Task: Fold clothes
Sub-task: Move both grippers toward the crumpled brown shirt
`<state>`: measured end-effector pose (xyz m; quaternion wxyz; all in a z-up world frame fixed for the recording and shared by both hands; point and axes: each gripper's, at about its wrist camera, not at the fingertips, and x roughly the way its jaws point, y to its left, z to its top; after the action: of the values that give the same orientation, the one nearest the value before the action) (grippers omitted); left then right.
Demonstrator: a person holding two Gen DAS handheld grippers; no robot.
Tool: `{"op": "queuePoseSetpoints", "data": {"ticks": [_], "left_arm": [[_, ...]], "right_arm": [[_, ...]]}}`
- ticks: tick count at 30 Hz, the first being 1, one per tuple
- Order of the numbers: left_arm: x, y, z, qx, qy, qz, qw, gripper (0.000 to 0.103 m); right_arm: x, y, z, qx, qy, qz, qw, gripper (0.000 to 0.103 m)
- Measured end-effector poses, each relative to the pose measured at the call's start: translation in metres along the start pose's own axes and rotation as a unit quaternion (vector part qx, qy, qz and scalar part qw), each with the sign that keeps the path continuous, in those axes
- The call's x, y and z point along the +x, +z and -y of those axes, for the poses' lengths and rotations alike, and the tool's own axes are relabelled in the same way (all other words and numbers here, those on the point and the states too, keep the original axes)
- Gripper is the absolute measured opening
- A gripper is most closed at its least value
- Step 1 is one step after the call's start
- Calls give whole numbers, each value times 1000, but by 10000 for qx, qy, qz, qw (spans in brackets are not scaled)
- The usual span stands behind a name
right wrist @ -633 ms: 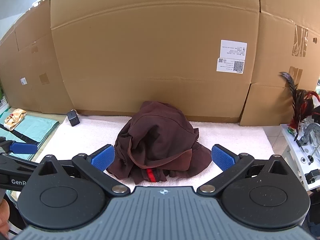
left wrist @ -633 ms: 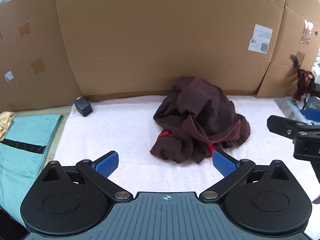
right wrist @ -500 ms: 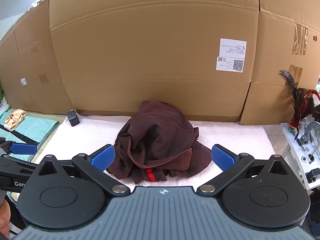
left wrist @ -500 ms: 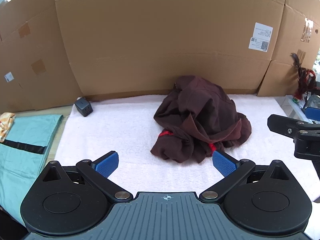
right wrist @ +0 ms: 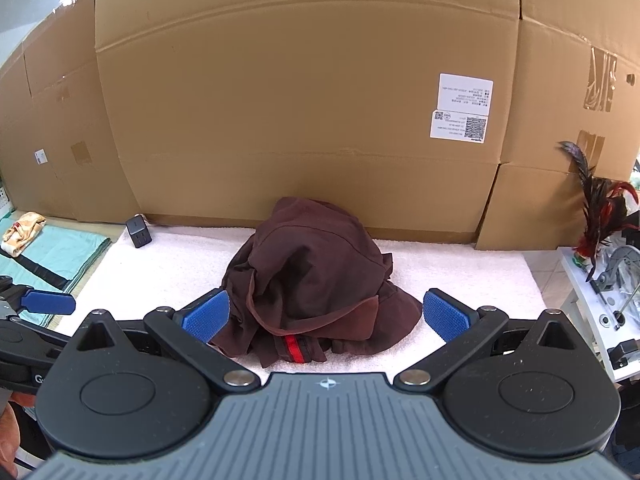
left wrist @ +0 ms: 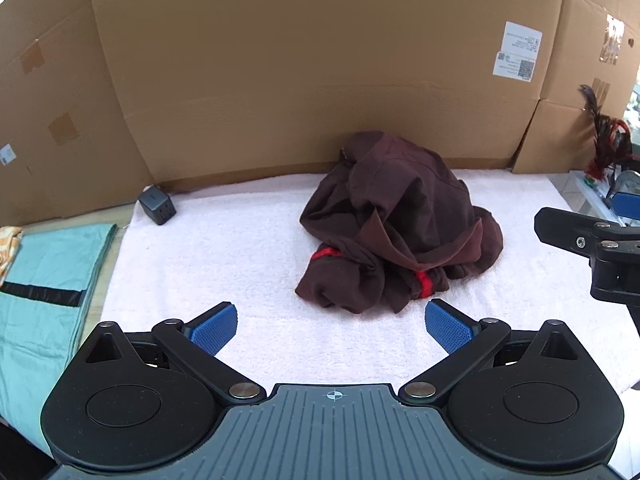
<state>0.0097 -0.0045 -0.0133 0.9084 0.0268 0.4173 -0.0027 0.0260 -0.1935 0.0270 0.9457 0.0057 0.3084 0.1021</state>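
Crumpled into a heap toward the back edge of the desk, near its middle: a dark maroon garment [left wrist: 396, 220] with red stripe trim showing at the front folds, lying unfolded on a white towel [left wrist: 240, 264] that covers the desk. Behind it, right against the back edge, a wall of cardboard boxes [left wrist: 312, 60] bearing a white shipping label [left wrist: 518, 55]. Near the back-left corner of the towel, a small black charger block [left wrist: 157, 210], well apart from the garment. Off the towel's left edge, a folded teal cloth [left wrist: 44, 280] with a black band across it, and on its far end a small orange-and-white patterned item [right wrist: 22, 232], too bunched to identify. Beyond the right edge of the desk, dark red and black feathers [right wrist: 600, 200] standing above a cluttered white shelf. Left hand-held gripper [left wrist: 328, 326] held low over the front edge of the towel, blue pads spread wide apart, nothing between them, just short of the garment's near folds. Right hand-held gripper [right wrist: 326, 314] likewise spread wide, empty, poised in front of the heap, with the garment framed between its two blue pads; whether the pads touch the fabric cannot be told. From the left wrist view, the right hand-held gripper visible at the right edge of the towel, beside the garment.
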Motion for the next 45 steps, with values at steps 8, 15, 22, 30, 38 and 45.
{"op": "queuePoseSetpoints", "data": {"ticks": [8,15,22,30,38,45], "left_arm": [[4,0,-3,31,52,-37,10000,103],[11,-6,1,21,98,-81,9999,103],[21,-7,2,73,11,-210,9998,103],[52,16,-8,135,-174,-338,9992,103],[89,39,-13,317,-309,-462,9979,103],[113,55,-14,479,-463,-504,9965,103]], "right_arm": [[3,0,0,-42,31,-26,10000,103],[8,-6,1,-78,57,-61,9999,103],[19,-5,0,-112,-18,-108,9999,103],[36,3,-1,-182,-196,-170,9995,103],[58,15,0,-256,-455,-256,9983,102],[73,26,1,-169,-682,-276,9971,102]]}}
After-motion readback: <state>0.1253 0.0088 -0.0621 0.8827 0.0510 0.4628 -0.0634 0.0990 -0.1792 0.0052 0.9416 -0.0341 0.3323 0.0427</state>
